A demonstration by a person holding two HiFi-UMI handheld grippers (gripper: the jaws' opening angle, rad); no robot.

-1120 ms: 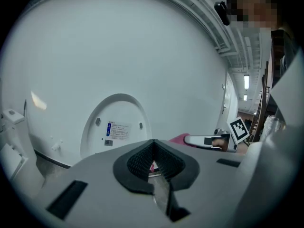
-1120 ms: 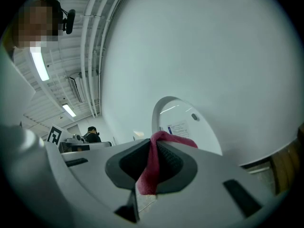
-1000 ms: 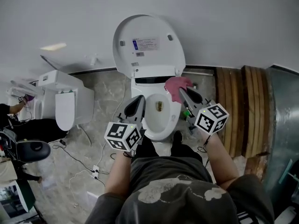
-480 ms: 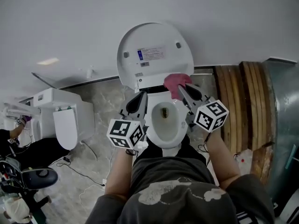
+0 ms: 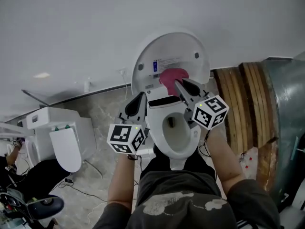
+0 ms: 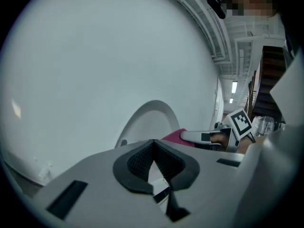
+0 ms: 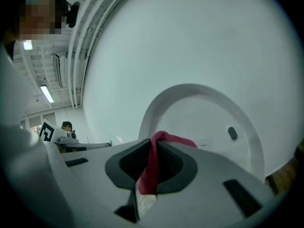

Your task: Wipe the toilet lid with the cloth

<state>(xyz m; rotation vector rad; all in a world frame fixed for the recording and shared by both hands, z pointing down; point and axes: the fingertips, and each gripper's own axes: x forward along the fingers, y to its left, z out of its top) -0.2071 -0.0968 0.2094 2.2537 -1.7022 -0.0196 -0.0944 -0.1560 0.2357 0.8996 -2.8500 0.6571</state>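
A white toilet stands against the wall with its lid (image 5: 176, 56) raised upright; the lid (image 7: 204, 113) fills the right gripper view. My right gripper (image 5: 177, 84) is shut on a pink cloth (image 5: 171, 76), which lies against the lower middle of the lid's inner face. The cloth (image 7: 154, 163) runs pinched between the right jaws. My left gripper (image 5: 141, 98) is shut with nothing in it, beside the bowl's (image 5: 178, 135) left rim, just below the lid's left edge. From the left gripper view, the lid (image 6: 147, 122) and the cloth (image 6: 175, 136) show ahead.
A second white toilet (image 5: 64, 132) stands at the left on the marble floor, with cables (image 5: 90, 192) trailing near it. Wooden planks (image 5: 238, 109) and a metal surface (image 5: 286, 118) lie to the right. The grey wall (image 5: 95, 27) is right behind the lid.
Both grippers have moved forward toward the raised lid. The pink cloth went from beside the seat's right rear up onto the lid's inner face.
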